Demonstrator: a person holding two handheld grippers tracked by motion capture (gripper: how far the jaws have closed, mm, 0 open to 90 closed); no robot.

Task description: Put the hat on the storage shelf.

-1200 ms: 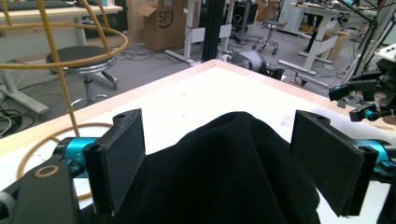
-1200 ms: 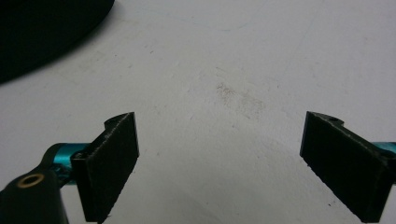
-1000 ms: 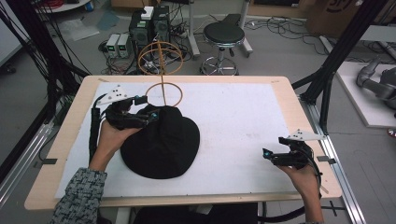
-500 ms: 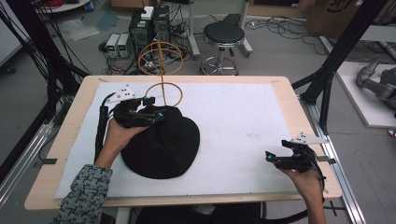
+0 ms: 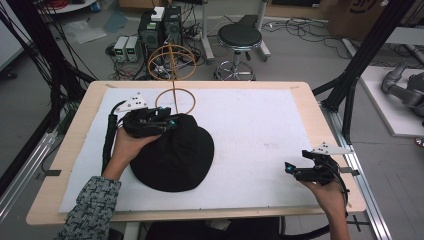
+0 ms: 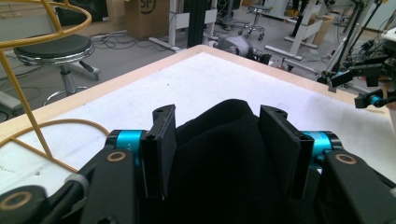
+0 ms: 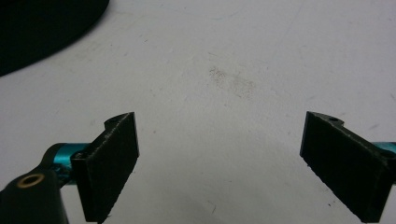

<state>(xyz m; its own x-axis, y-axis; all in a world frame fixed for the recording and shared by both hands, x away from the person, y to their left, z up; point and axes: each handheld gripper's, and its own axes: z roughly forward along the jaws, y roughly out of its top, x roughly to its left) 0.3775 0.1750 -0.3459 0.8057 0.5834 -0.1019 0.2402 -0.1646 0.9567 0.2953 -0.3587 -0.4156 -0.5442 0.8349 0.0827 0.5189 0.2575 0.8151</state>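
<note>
One black hat (image 5: 175, 155) lies crown-up on the white mat (image 5: 260, 125), just in front of the yellow wire stand (image 5: 172, 97), its brim spreading toward the person. The stand's hoops hold nothing. The left gripper (image 6: 217, 140) sits at the hat's edge nearest the stand; its jaws have just been closing and now pinch a fold of the cloth. The right gripper (image 7: 219, 158), far right of the stand, stands wide apart over bare mat.
</note>
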